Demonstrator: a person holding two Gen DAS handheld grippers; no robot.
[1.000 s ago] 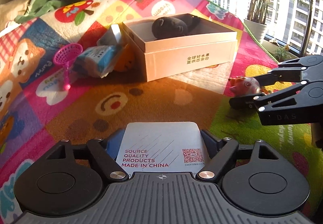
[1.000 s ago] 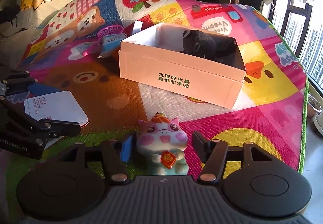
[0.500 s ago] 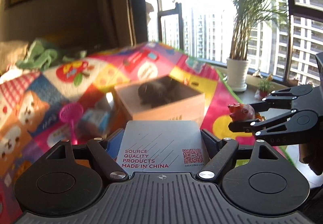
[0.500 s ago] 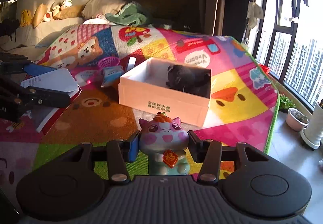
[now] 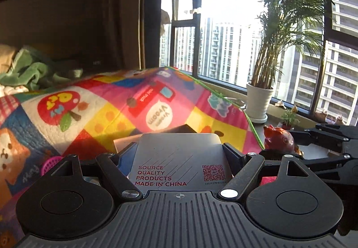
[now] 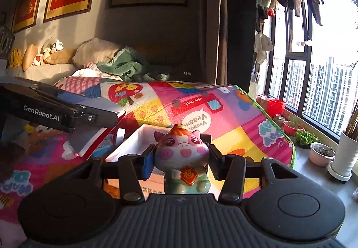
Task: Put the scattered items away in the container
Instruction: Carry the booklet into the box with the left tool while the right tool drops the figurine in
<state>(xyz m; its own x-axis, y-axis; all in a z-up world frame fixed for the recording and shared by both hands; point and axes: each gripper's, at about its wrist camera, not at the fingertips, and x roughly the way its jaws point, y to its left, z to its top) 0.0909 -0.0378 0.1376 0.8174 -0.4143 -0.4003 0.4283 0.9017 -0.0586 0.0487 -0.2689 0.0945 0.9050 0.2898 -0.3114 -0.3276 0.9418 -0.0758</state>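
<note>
the left gripper (image 5: 179,154) holds a flat white card box (image 5: 179,158) printed "source quality products made in china"; its fingers (image 5: 233,158) are closed against the box's two side edges, and the box is lifted clear of the colourful cartoon play mat (image 5: 107,111). in the right wrist view the same box (image 6: 89,133) shows with a red edge, tilted in the air above the mat's left part.

the right gripper (image 6: 181,158) has its fingers (image 6: 148,163) pressed on both sides of a small pink and teal pig figurine (image 6: 182,158) with a red tag on its belly. the figurine stands upright between them, raised above the mat, in front of the near corner of the open white cardboard container (image 6: 132,147), which sits on the mat. in the left wrist view the figurine (image 5: 278,139) appears at the right in shadow, held in the right gripper's black fingers (image 5: 313,136).

just left of the container lie a blue and white packet (image 6: 105,145) and, seen past the left gripper, part of a pink mesh scoop (image 5: 50,164). a potted palm (image 5: 260,100) stands by the window beyond the mat's edge, and a green cloth (image 6: 127,66) lies crumpled at the mat's far end.
</note>
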